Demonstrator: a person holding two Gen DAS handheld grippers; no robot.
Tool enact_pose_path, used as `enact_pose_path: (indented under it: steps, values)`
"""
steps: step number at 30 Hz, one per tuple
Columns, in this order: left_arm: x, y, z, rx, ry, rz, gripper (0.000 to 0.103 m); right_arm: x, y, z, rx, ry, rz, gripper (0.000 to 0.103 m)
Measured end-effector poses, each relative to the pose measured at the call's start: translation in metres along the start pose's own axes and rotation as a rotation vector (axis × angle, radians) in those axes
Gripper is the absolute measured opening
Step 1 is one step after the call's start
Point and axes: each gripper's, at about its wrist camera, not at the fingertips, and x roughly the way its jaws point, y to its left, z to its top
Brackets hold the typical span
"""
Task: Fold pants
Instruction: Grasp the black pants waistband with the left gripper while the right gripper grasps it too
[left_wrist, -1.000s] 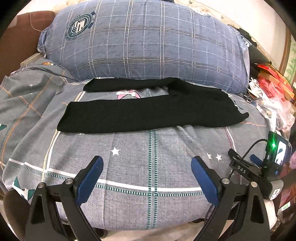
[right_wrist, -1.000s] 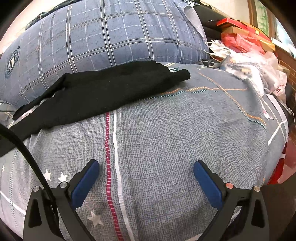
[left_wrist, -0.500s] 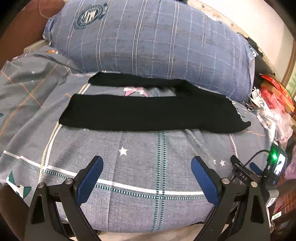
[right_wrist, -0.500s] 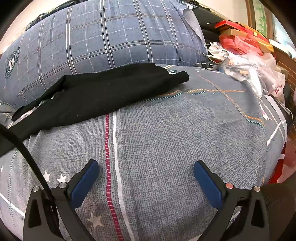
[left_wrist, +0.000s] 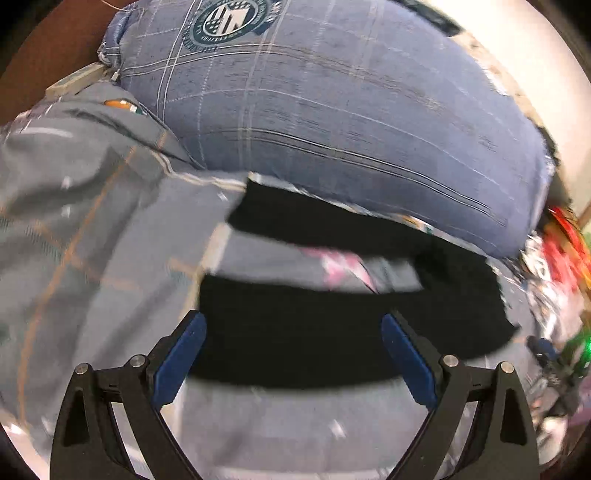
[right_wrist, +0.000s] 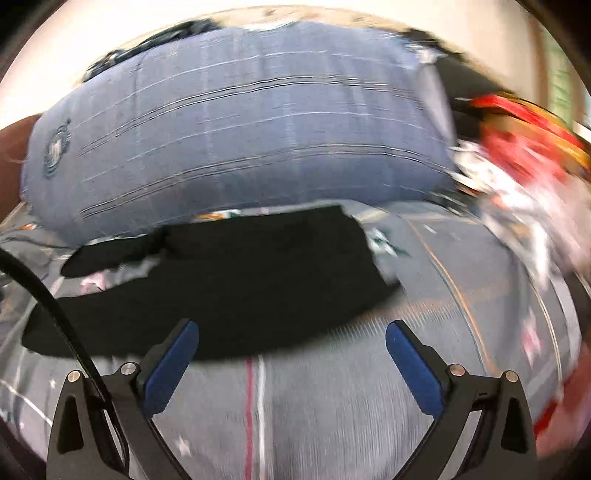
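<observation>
Black pants lie spread flat on a grey patterned bed cover, legs apart and pointing left, waist at the right. My left gripper is open and empty, just over the near leg's cuff end. In the right wrist view the pants lie with the waist end toward the right. My right gripper is open and empty, close in front of the near edge of the waist part. Both views are blurred by motion.
A big blue plaid pillow lies right behind the pants, also in the right wrist view. Red and white packages are piled at the bed's right side. A black cable crosses the left of the right wrist view.
Both grippers have moved forward toward the pants, which now fill more of each view. The left one went to the leg end, the right one to the waist end. Both stay open.
</observation>
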Motion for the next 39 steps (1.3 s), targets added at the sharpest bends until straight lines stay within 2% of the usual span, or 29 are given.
enact_pose_path:
  steps: [4,8,11,14,16,20,22,24,25,26,27,28,30,31,32,36,38,39]
  values:
    - [0.053,0.019,0.055,0.014,0.05,0.01,0.096,0.059,0.0,0.056,-0.092,0.112,0.125,0.103]
    - [0.121,0.046,0.104,-0.055,0.124,-0.047,0.096,0.124,0.003,0.1,-0.168,0.213,0.177,0.1]
    - [0.159,0.057,0.126,-0.051,0.137,-0.016,0.096,0.166,0.01,0.128,-0.18,0.26,0.216,0.099]
    - [0.193,0.061,0.135,-0.015,0.178,-0.012,0.096,0.204,0.02,0.151,-0.188,0.309,0.269,0.099]
    - [0.212,0.058,0.137,0.015,0.217,-0.049,0.096,0.225,0.03,0.16,-0.205,0.343,0.308,0.099]
    - [0.233,0.043,0.139,0.092,0.264,-0.104,0.096,0.26,0.051,0.167,-0.28,0.395,0.327,0.096]
    - [0.244,0.032,0.137,0.14,0.286,-0.077,0.096,0.275,0.061,0.164,-0.324,0.428,0.338,0.091]
    - [0.25,0.022,0.136,0.19,0.286,-0.051,0.096,0.289,0.073,0.158,-0.376,0.453,0.32,0.091]
    - [0.251,0.019,0.136,0.204,0.283,-0.041,0.086,0.294,0.077,0.155,-0.394,0.467,0.314,0.091]
    - [0.249,0.016,0.136,0.217,0.268,-0.028,0.051,0.298,0.081,0.15,-0.405,0.48,0.311,0.089]
    - [0.247,0.014,0.137,0.225,0.254,-0.031,0.031,0.303,0.085,0.145,-0.412,0.493,0.314,0.084]
    - [0.247,0.018,0.139,0.186,0.271,-0.086,0.017,0.304,0.088,0.143,-0.409,0.505,0.338,0.065]
    - [0.243,0.023,0.142,0.154,0.258,-0.097,0.016,0.298,0.093,0.141,-0.403,0.488,0.358,0.031]
    - [0.239,0.025,0.143,0.155,0.248,-0.086,0.016,0.297,0.094,0.142,-0.376,0.501,0.384,0.002]
    - [0.236,0.026,0.144,0.153,0.235,-0.078,0.016,0.295,0.092,0.143,-0.345,0.51,0.398,0.001]
    - [0.215,0.021,0.145,0.143,0.193,-0.087,0.016,0.268,0.096,0.152,-0.335,0.442,0.39,0.001]
    - [0.204,0.019,0.144,0.142,0.175,-0.093,0.016,0.258,0.096,0.157,-0.338,0.417,0.361,0.001]
    - [0.199,0.018,0.144,0.14,0.168,-0.096,0.016,0.253,0.096,0.16,-0.337,0.394,0.312,0.001]
